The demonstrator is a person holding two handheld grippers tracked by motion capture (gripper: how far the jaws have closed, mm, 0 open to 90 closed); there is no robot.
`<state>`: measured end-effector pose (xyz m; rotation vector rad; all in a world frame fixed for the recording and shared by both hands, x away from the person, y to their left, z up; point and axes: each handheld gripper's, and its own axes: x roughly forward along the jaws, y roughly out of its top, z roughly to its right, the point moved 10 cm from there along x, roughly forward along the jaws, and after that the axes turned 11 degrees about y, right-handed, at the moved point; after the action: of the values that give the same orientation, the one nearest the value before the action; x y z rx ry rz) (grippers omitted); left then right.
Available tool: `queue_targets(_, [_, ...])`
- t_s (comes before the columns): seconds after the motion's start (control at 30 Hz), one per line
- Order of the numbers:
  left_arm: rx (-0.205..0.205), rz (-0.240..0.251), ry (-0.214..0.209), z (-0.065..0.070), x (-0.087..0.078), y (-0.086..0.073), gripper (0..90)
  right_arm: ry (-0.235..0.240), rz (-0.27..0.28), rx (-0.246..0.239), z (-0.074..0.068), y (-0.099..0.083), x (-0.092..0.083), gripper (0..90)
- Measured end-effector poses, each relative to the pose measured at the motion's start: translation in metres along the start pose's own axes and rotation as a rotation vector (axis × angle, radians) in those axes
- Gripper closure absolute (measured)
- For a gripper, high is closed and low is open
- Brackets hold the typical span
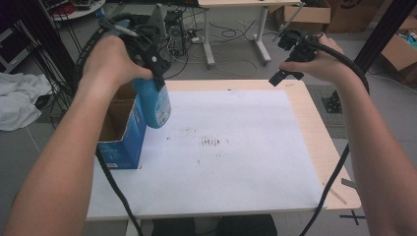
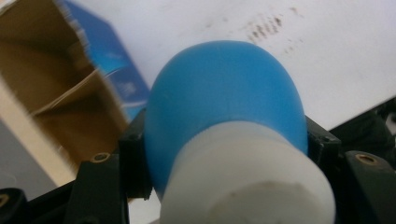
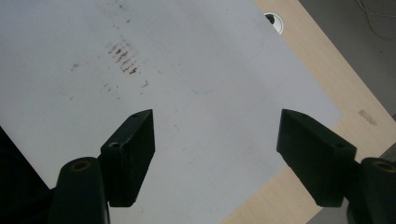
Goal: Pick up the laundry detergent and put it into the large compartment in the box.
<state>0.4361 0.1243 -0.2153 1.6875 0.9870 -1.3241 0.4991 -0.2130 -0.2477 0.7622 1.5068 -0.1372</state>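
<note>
- In the high view, the left gripper (image 1: 156,73) is hanging in the air over the table's (image 1: 314,128) left part, pinching a blue bottle (image 1: 153,103) that is pointing down, just beside the open top of a blue cardboard box (image 1: 122,132).
- The left gripper view is showing what the high view hides: the bottle (image 2: 224,102) has a white cap (image 2: 247,182) at the end nearest the camera, and the black jaws are pressing against its neck from both sides.
- That same view is looking into the box (image 2: 56,93), showing its brown inside and one open flap.
- The box is standing on the left edge of a white sheet (image 1: 231,147) that is covering most of the table; dark smudges (image 1: 210,142) are marking the sheet's middle.
- The right gripper (image 1: 287,73) is hovering above the table's far right corner in the high view.
- The right gripper view is making its state plain: the jaws of the gripper (image 3: 215,154) are standing wide apart, holding nothing, over the sheet (image 3: 196,60) and the bare wood edge.
</note>
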Motion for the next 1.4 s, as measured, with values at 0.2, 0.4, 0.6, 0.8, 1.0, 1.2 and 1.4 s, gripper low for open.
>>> queue_targets(0.2, [-0.140,0.005,0.001,-0.040,-0.007,-0.012,37.1,-0.001,-0.006,0.000,0.002,-0.002,0.000,28.0])
queue_targets(0.4, [-0.233,-0.016,0.016,-0.070,-0.006,-0.027,37.2,0.000,-0.006,0.005,0.003,-0.002,0.000,28.0])
queue_targets(0.6, [-0.298,-0.030,0.033,-0.092,-0.003,-0.038,37.2,-0.001,-0.006,0.006,0.004,-0.002,0.000,28.0])
queue_targets(0.8, [-0.325,-0.049,0.034,-0.102,0.004,-0.045,37.2,0.000,-0.007,0.009,0.004,-0.001,0.000,28.0])
queue_targets(1.0, [-0.333,-0.055,0.027,-0.105,0.016,-0.048,37.3,-0.001,-0.008,0.006,0.005,-0.002,0.001,28.0])
queue_targets(1.2, [-0.322,-0.075,0.026,-0.105,0.032,-0.050,37.3,-0.001,-0.008,0.009,0.004,-0.002,0.000,28.0])
queue_targets(1.4, [-0.314,-0.106,0.030,-0.102,0.053,-0.053,37.3,-0.003,-0.012,0.010,0.004,-0.002,0.001,28.0])
